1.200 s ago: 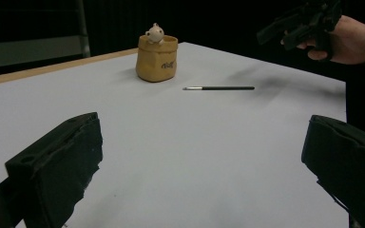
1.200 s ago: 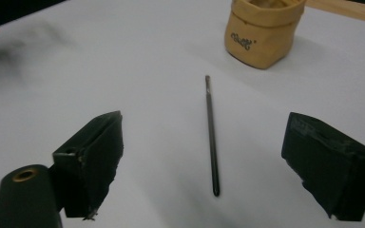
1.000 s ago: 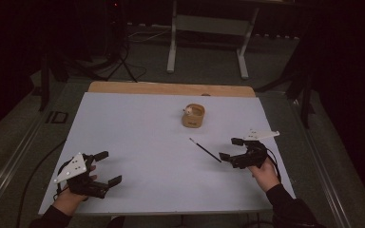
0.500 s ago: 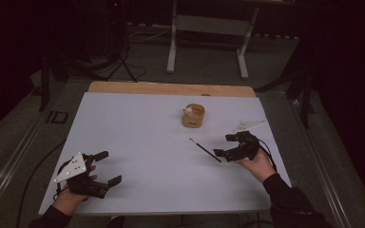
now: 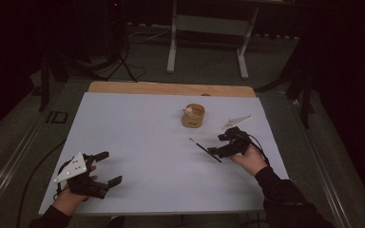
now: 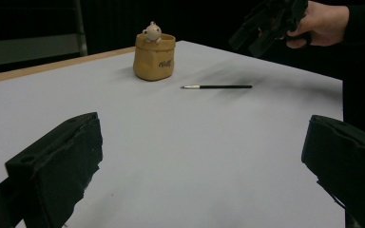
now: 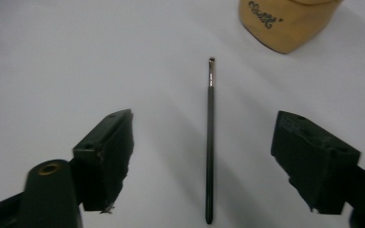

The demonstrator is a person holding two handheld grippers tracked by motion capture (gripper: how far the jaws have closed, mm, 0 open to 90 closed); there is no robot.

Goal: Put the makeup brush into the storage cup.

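One thin black brush with a small metal collar and a dark tip (image 7: pixel 210 142) lies flat on the white-covered counter (image 5: pixel 138 133), midway between the two black jaws of the right gripper (image 7: pixel 202 156). It runs lengthwise away from them, its tip pointing ahead and its handle end nearest the gripper. Those jaws stand well apart, one on each side of the brush. Neither touches it, and they have just been closing in a little.

Ahead of the jaws and off to their right, beyond the brush tip, sits one squat tan pouch-shaped pot with dark lettering (image 7: pixel 285 23). In the left gripper view a small pale figure pokes from its top.

The left gripper (image 5: pixel 102 168) rests at the near edge of the counter, well apart from the brush, its jaws spread wide with nothing between them.

That makes one brush, one pot and two grippers. Bare white surface surrounds the brush on every side. A strip of wooden counter edge (image 5: pixel 171 88) shows at the far side.
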